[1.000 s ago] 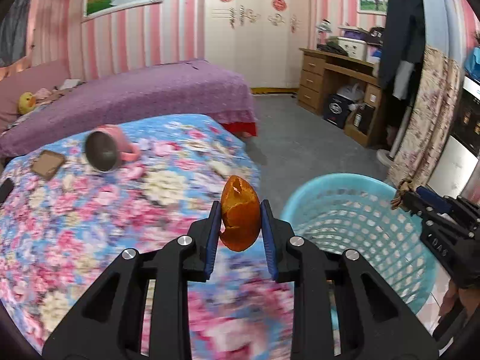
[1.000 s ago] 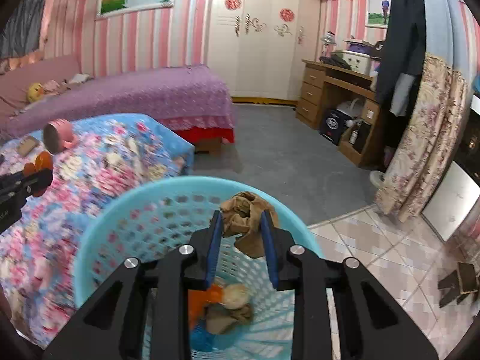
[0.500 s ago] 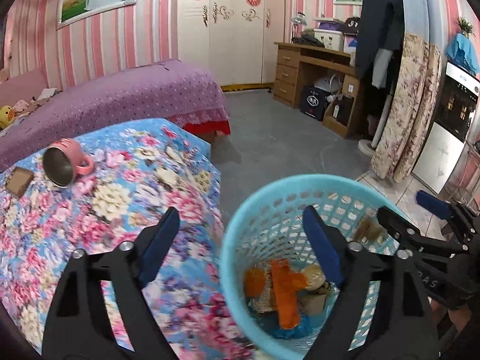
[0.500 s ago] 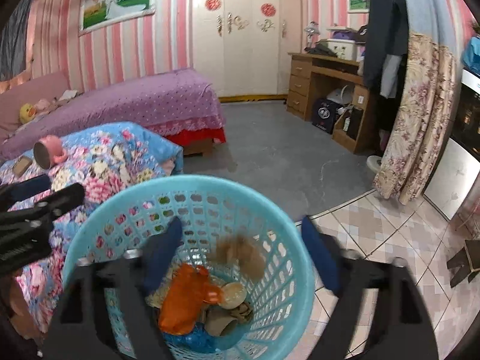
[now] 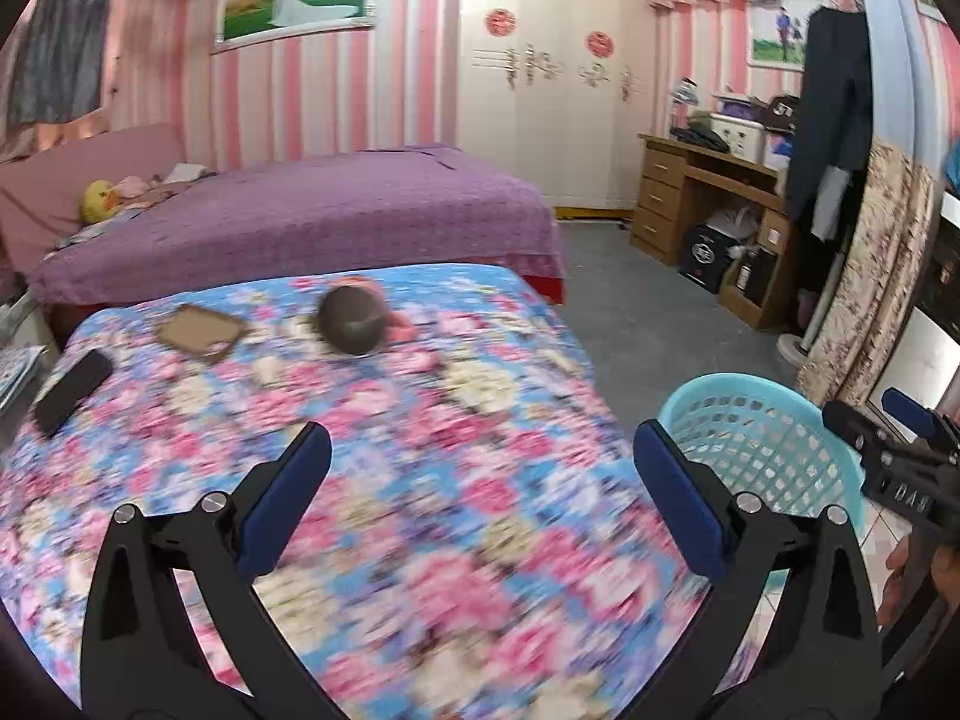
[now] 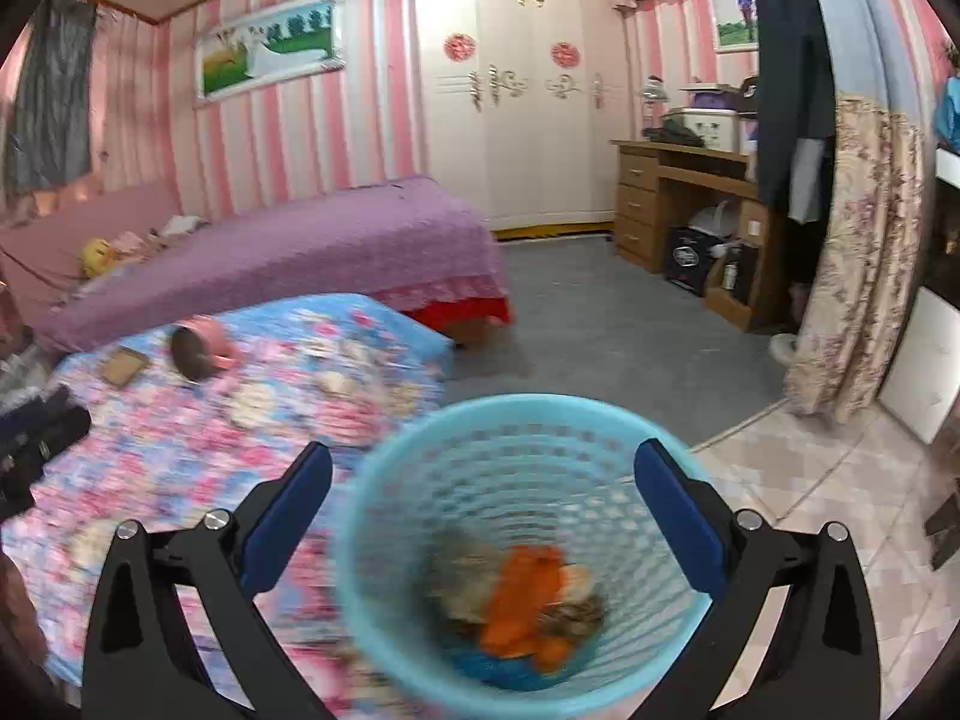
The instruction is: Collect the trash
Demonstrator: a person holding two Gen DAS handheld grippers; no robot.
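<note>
A second earlier each gripper had pinched a scrap; both had since let go, and the left gripper [image 5: 480, 474] and right gripper [image 6: 483, 474] had jaws still opening wide, nothing between them. Only the right view looked into the light-blue plastic mesh basket [image 6: 384, 546], where orange peel and brown trash [image 6: 522, 597] lay. The left view showed the flower-patterned blue bedspread [image 5: 420, 480], a tipped pink metal-lined mug [image 5: 354, 321] and a black phone [image 5: 72, 390]. No writing was readable.
</note>
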